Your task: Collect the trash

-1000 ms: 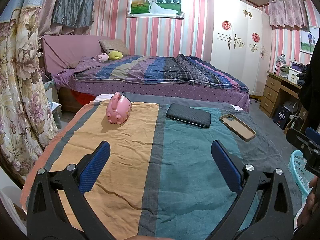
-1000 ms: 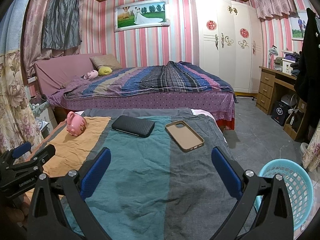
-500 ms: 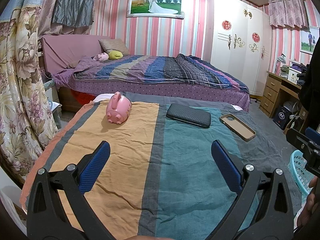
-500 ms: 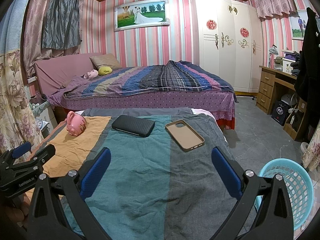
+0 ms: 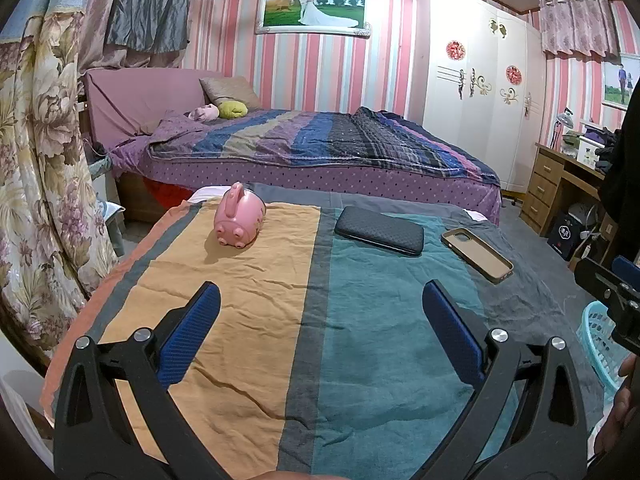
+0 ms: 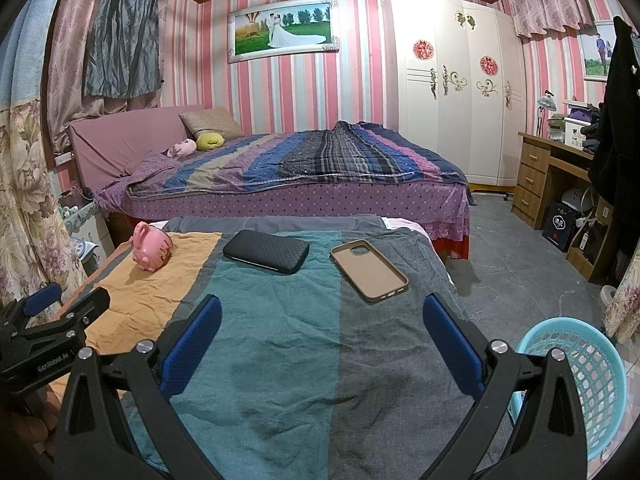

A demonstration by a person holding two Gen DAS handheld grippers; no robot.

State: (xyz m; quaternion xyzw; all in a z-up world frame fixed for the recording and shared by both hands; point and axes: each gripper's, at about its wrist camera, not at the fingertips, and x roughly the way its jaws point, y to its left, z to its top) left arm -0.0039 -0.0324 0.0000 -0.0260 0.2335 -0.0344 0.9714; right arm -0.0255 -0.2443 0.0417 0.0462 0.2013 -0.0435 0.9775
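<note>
1. Left wrist view: the left gripper [image 5: 320, 304] hangs above the striped cloth-covered table [image 5: 248, 320] with its blue-padded jaws spread wide and nothing between them.
2. Taking the black textured rectangular case [image 5: 379, 230] as landmark: it lies flat on the teal stripe near the table's far edge.
3. A pink ceramic piggy bank [image 5: 239, 222] rests on the orange stripe to the left of that case, well apart from it.
4. A tan phone case lying face-up [image 5: 477, 249] sits to the right of the black case, near it but not touching.
5. A light blue plastic lattice basket [image 5: 600, 336] shows at the right edge, far right of the black case and below the table level; part of the right gripper's black body overlaps it.
6. Right wrist view: the right gripper [image 6: 322, 320] is also wide open, holding nothing, over the teal and grey stripes.
7. The black case [image 6: 266, 251] lies ahead; the piggy bank [image 6: 152, 246] is to its left and the phone case [image 6: 369, 270] to its right.
8. The basket [image 6: 588, 364] stands on the grey floor, far to the right of the black case and nearer the camera; what I can see of its inside looks empty.
9. The left gripper's black frame [image 6: 44, 336] shows at the left edge, nearer than the black case.
10. A bed with a striped blanket [image 6: 296, 164] stands beyond the black case.
</note>
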